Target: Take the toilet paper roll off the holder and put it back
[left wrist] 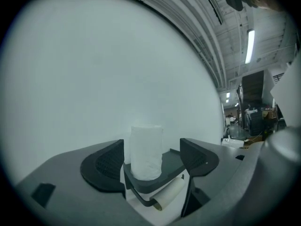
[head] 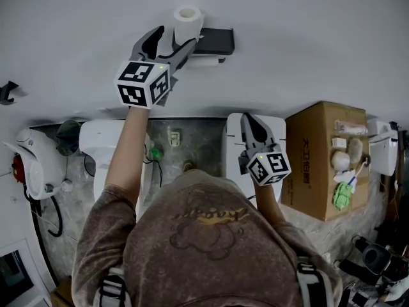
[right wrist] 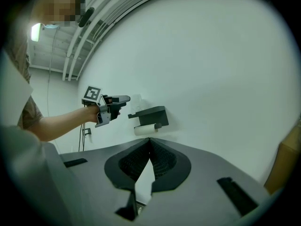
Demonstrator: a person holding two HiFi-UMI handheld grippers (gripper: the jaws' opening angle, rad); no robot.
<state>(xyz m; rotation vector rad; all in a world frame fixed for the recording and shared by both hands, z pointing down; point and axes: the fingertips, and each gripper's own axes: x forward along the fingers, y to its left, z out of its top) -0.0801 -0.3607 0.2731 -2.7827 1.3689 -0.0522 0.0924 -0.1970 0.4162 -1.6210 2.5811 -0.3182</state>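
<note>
1. White toilet paper roll (head: 187,19) stands upright on the flat top of the black holder (head: 218,39), at the shelf's left end as the head view shows it.
2. The holder is fixed to a pale wall (head: 307,37). A second roll (head: 206,61) lies on its side on the bar under the shelf.
3. The left claw (head: 176,40) is held out level toward the holder on an outstretched bare forearm (head: 124,152), with its marker cube (head: 142,82) facing up.
4. In the left gripper view this claw is released. Its two dark ribbed pads (left wrist: 109,163) stand wide apart and the upright roll (left wrist: 146,150) shows in the gap between them.
5. Neither pad presses on the roll. The left pad's edge sits just beside the roll's side, and the right pad is clearly apart from it.
6. The right claw (head: 249,121) is held low and nearer the body, well apart from the holder, and it points toward the wall.
7. In the right gripper view the right claw (right wrist: 149,142) is clenched, its ribbed pads meeting at the tips with nothing between them.
8. That same view looks across at the left claw (right wrist: 123,99) near the holder (right wrist: 151,112).
9. A cardboard box (head: 319,162) stands to the right of the right claw.
</note>
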